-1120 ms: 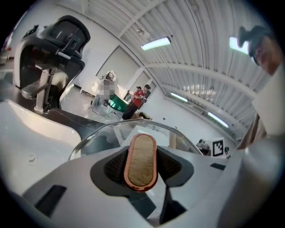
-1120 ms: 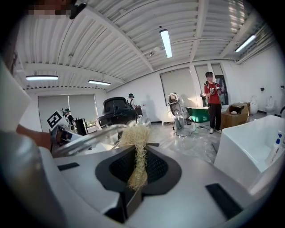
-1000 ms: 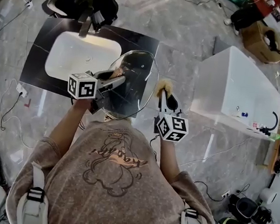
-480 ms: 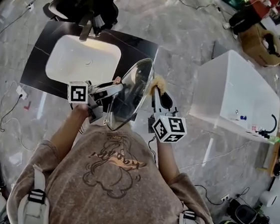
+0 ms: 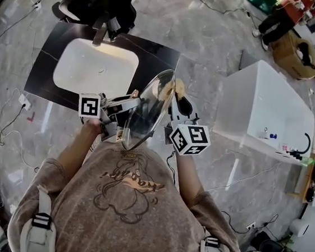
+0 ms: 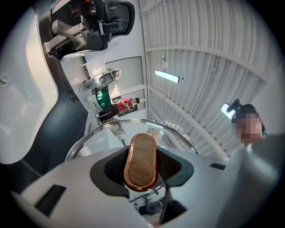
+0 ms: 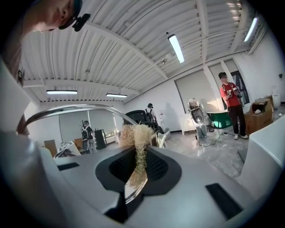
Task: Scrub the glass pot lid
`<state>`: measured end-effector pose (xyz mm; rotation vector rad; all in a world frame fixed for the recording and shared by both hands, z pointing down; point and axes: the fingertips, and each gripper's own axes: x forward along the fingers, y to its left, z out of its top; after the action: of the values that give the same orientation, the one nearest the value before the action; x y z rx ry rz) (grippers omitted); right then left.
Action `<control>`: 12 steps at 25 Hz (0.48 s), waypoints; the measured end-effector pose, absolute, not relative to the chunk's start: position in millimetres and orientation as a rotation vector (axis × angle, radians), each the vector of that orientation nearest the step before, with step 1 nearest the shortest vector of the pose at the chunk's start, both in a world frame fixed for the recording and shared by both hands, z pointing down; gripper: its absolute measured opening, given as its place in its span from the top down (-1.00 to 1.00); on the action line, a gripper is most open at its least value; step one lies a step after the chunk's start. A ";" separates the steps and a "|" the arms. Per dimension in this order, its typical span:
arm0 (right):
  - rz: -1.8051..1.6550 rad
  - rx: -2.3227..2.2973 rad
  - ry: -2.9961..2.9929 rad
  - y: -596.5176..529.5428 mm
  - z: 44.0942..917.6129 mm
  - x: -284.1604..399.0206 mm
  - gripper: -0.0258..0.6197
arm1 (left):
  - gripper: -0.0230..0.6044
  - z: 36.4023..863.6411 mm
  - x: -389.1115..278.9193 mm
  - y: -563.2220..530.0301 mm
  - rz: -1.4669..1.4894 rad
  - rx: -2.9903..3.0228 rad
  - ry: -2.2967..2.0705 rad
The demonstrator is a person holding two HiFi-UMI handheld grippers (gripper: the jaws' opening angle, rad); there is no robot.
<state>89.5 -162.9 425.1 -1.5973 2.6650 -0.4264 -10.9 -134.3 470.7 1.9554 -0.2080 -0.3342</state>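
Note:
The glass pot lid (image 5: 148,109) is held up on edge in front of the person, over the near rim of the counter. My left gripper (image 5: 130,100) is shut on its wood-and-copper knob (image 6: 140,161), which fills the gap between the jaws; the steel rim (image 6: 133,122) arcs behind it. My right gripper (image 5: 177,101) is shut on a straw-coloured fibre scrubber (image 5: 173,88), whose tuft (image 7: 134,135) lies against the lid's far upper part. The lid's rim (image 7: 75,109) curves past on the left of the right gripper view.
A white basin (image 5: 96,67) is set in a dark counter (image 5: 46,59) with a faucet (image 5: 101,31) at its far side. A white tub (image 5: 262,100) stands to the right. Cables and boxes lie on the marble floor. People stand far off (image 7: 231,102).
The lid has swung from nearly flat to standing on edge. Both grippers have risen, and the scrubber has moved up and in against the lid's far part.

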 end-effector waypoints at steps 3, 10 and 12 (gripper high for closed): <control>-0.413 -1.584 2.661 -169.1 420.3 85.1 0.77 | 0.34 467.3 -10.5 -133.7 -0.321 1.980 -0.201; -0.392 -1.580 2.646 -183.5 413.5 79.1 0.77 | 0.34 459.9 -0.7 -128.4 -0.361 1.928 -0.130; -0.389 -1.584 2.647 -186.3 414.1 78.9 0.77 | 0.35 460.2 0.2 -129.0 -0.360 1.925 -0.124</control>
<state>78.9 -186.3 414.1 -1.5837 2.6469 -0.3893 0.2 -129.0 460.2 1.9248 -0.1245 -0.3598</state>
